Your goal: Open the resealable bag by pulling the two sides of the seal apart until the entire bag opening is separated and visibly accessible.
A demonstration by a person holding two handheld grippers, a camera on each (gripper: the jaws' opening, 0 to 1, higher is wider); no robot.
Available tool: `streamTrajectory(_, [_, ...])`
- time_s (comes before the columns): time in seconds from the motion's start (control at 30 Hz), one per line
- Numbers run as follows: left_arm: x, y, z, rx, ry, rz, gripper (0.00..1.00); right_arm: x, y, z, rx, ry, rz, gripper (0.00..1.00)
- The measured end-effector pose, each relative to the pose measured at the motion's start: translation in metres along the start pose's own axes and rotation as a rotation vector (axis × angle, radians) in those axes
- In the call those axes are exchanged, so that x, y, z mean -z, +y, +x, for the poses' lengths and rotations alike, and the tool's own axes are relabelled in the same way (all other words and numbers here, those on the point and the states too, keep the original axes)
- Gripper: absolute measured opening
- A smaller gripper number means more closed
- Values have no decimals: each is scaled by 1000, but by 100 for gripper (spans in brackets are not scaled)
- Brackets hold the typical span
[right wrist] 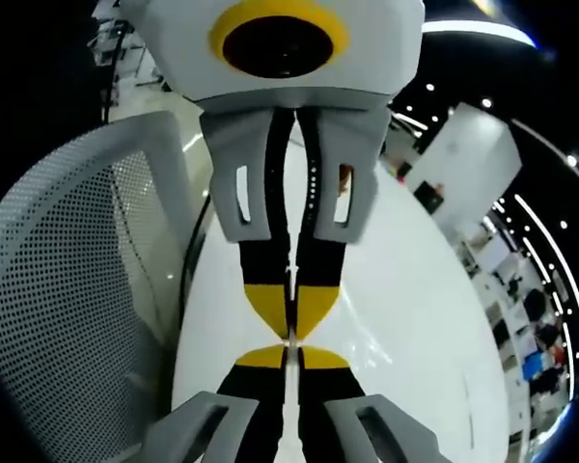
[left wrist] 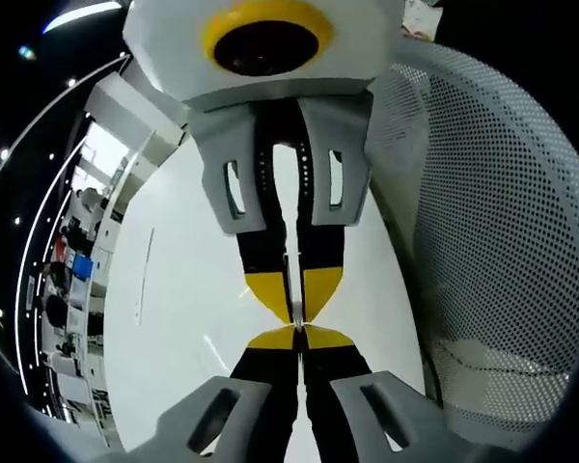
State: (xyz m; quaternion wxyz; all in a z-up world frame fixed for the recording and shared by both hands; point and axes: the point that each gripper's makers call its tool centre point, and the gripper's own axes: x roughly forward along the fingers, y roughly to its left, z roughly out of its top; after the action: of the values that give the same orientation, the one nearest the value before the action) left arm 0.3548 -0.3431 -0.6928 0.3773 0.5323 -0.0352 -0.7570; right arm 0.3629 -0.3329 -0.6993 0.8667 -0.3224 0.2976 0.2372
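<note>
Directly ahead in the left gripper view, the left tongs (left wrist: 297,340) are seen rising from the bottom with their yellow-tipped jaws drawn narrow, almost touching. They are met nose to nose by the right tongs (left wrist: 294,313), which come down from the top, equally narrow. The same meeting is mirrored in the right gripper view.

A thin pale sliver (left wrist: 295,326) is caught where the four tips join. It is judged to be the seal of the resealable bag, seen edge-on, though the clear film cannot be made out with certainty. If so, the bag lies exactly between the two tongs, equally near to each, with its seal running across the line they share. A straight pull apart is what the next move would call for.

Beneath them, a glossy white counter (left wrist: 174,318) is spread. A white perforated mesh chair back (left wrist: 492,222) is curved just beside it. Beyond, a dark room with ceiling light strips (right wrist: 473,29) and distant shelving is shown.
</note>
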Motion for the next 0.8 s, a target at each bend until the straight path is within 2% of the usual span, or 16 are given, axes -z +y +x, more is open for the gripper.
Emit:
streamTrajectory(0.03, [1, -1, -2, 10, -11, -41, 0, 6, 1, 0, 0, 15, -5, 0])
streamTrajectory(0.33, [3, 1, -8, 6, -29, -58, 0, 31, -4, -6, 18, 55, 41, 0])
streamTrajectory(0.37, [2, 3, -9, -3, -46, -74, 0, 30, -6, -7, 22, 49, 75, 0])
streamTrajectory(0.5, [1, 5, -6, -33, -22, -1, 0, 29, -7, -8, 30, 65, 50, 0])
streamTrajectory(0.8, [0, 0, -2, -27, -25, -1, 0, 23, -1, -6, 17, 52, 43, 0])
